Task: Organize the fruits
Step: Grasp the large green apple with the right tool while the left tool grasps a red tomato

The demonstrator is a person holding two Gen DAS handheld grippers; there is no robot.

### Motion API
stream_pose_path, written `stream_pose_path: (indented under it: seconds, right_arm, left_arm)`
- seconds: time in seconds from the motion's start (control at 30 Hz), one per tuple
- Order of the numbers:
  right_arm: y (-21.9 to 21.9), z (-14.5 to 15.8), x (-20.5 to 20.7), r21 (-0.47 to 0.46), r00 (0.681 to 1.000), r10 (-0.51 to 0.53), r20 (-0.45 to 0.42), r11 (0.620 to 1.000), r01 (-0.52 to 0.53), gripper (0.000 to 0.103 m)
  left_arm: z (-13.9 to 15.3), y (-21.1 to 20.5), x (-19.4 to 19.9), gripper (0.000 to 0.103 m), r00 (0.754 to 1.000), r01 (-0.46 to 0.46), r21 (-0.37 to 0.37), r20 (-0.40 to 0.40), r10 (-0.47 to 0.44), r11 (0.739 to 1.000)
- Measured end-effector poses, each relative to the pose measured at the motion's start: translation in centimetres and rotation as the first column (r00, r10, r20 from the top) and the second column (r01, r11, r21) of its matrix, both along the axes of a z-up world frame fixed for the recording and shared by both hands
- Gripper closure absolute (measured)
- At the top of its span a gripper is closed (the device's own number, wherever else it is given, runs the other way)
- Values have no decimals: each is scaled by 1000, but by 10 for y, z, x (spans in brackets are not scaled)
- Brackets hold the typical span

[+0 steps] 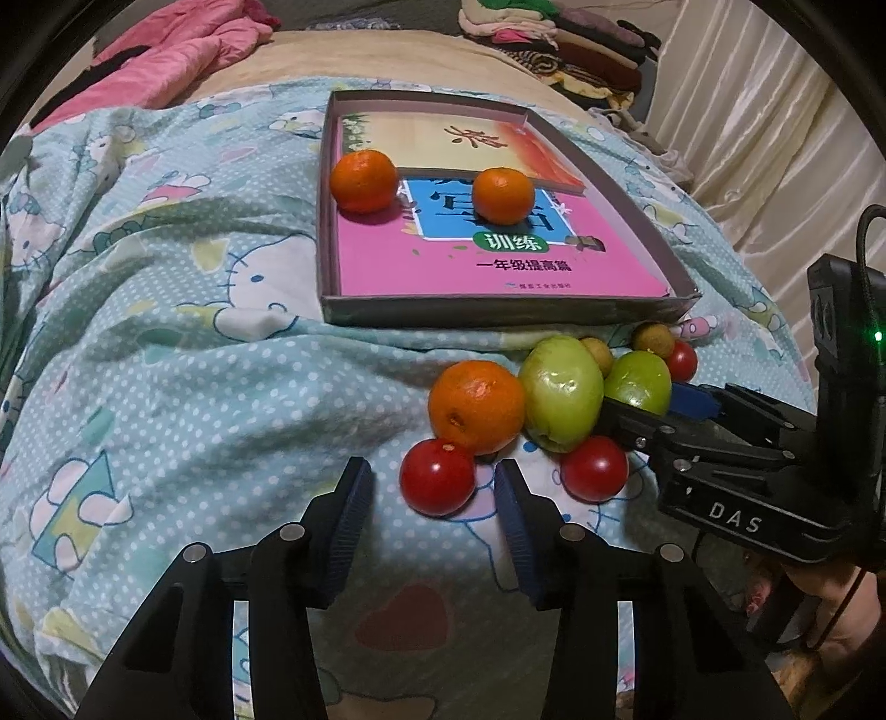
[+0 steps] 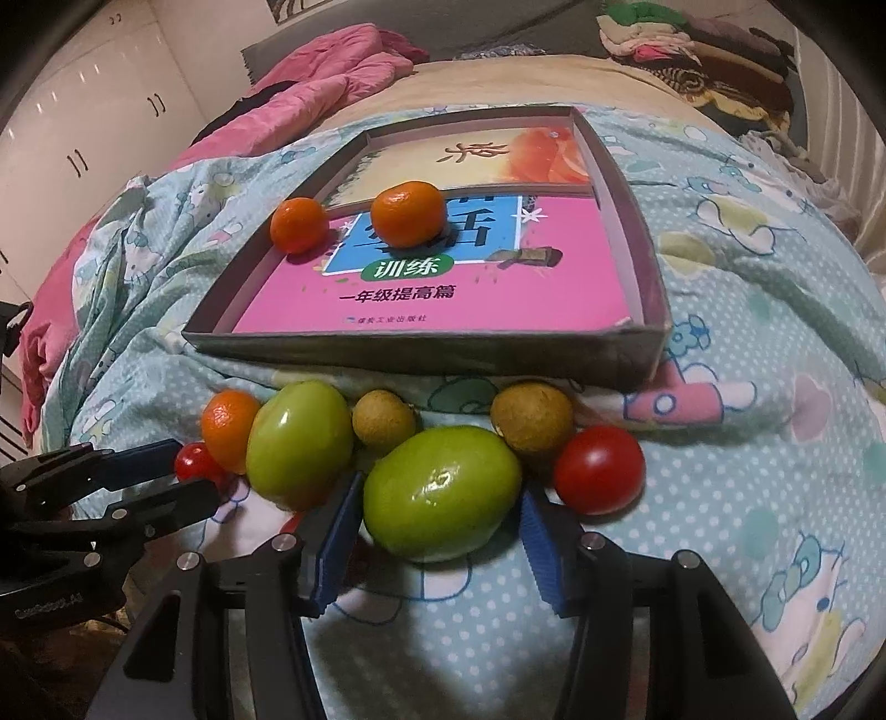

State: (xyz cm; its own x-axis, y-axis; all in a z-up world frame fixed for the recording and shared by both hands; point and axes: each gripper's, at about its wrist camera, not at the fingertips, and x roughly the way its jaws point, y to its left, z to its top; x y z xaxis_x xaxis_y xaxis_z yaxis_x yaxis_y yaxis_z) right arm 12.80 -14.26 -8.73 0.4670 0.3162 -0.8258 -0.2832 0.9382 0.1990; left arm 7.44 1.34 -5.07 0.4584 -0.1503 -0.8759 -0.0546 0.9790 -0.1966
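a: looking at the bed (image 1: 166, 354), what's around?
b: dotted cartoon quilt, pink blanket (image 1: 183, 61) behind, folded clothes (image 1: 576, 44) by a curtain (image 1: 775, 138). a box (image 1: 498, 310) holds two oranges (image 1: 364, 181) on books.
a: and the claws?
b: left claw (image 1: 434, 507) part open, a tomato (image 1: 437, 476) between its pads, untouched. right claw (image 2: 437, 534) part open round a green fruit (image 2: 441, 493); can't tell if the pads press it.
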Motion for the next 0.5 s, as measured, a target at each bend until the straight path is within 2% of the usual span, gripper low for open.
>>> stream_pose_path:
  seconds: [0.07,0.5]
  right_arm:
    - [0,0,0,-3,1000,10,7,1000,-10,49]
    - [-10,11,-8,54,1000,6,29,999,-8,49]
  left_arm:
    - [-1,-1,2,62,1000,5,4,0,-5,1000]
    - [-4,0,8,74,1000,22,-9,13,-22,1000]
